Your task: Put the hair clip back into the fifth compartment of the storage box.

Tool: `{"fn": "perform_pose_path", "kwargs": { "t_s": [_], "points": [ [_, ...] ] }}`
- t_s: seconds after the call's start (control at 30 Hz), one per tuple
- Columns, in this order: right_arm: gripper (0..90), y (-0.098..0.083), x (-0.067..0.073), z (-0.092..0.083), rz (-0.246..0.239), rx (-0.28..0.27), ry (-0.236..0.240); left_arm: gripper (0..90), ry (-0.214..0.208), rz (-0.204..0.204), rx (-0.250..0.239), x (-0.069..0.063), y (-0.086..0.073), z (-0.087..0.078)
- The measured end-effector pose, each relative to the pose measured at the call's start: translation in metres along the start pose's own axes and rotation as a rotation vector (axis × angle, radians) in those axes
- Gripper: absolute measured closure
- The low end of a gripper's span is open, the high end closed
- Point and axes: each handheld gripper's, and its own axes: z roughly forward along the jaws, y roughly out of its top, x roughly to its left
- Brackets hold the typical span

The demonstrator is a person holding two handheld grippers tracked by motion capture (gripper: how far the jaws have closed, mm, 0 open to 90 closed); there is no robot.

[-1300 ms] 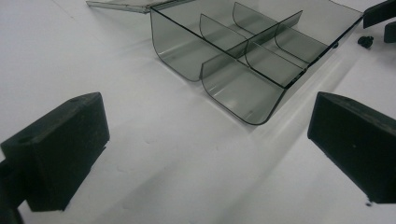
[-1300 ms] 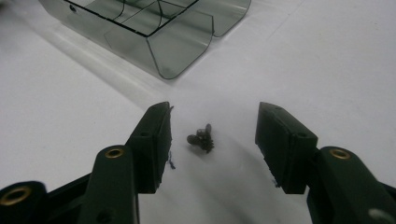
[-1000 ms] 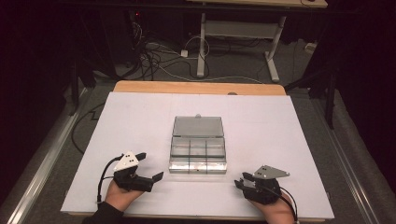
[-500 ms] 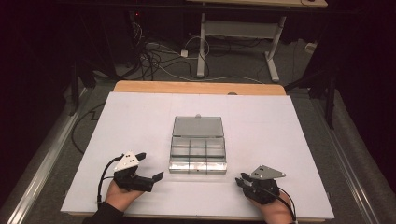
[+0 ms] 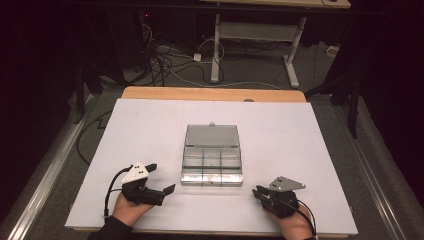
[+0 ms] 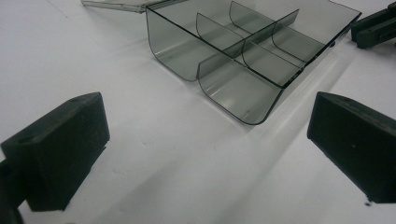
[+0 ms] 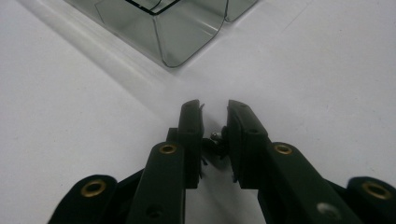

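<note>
White sheet covers the counter, wooden edge showing at the far side. Clear smoky plastic compartment box sits mid-counter with its hinged lid laid open and flat behind it; six compartments, all appear empty in the left claw view. Judgement: lid already open, nothing loaded or removed yet, so the work on the box is at an early stage or between steps.

Left claw: near the box's front-left corner, not touching it. Jaws stand wide apart with bare counter between them, holding nothing.

Right claw: near the front-right corner, apart from the box. Jaws have just been closing; a narrow gap remains between the pads. Nothing gripped that I can make out. Small metal screw-like part sits deep between the jaws, likely the claw's own hardware; cannot tell for certain.
</note>
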Motion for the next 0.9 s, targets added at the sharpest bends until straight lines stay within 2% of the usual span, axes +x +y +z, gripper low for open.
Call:
{"fn": "perform_pose_path", "kwargs": {
  "t_s": [0.7,0.9],
  "points": [
    [78.0,-0.0014,-0.0031,-0.0033,0.029,-0.024,0.021,0.0,0.013,0.013,-0.005,-0.0022,-0.0003,-0.0003],
    [78.0,-0.0018,-0.004,-0.0049,0.031,-0.042,0.03,0.0,-0.007,-0.013,0.0,0.0012,0.0001,-0.0002]
  ]
}}
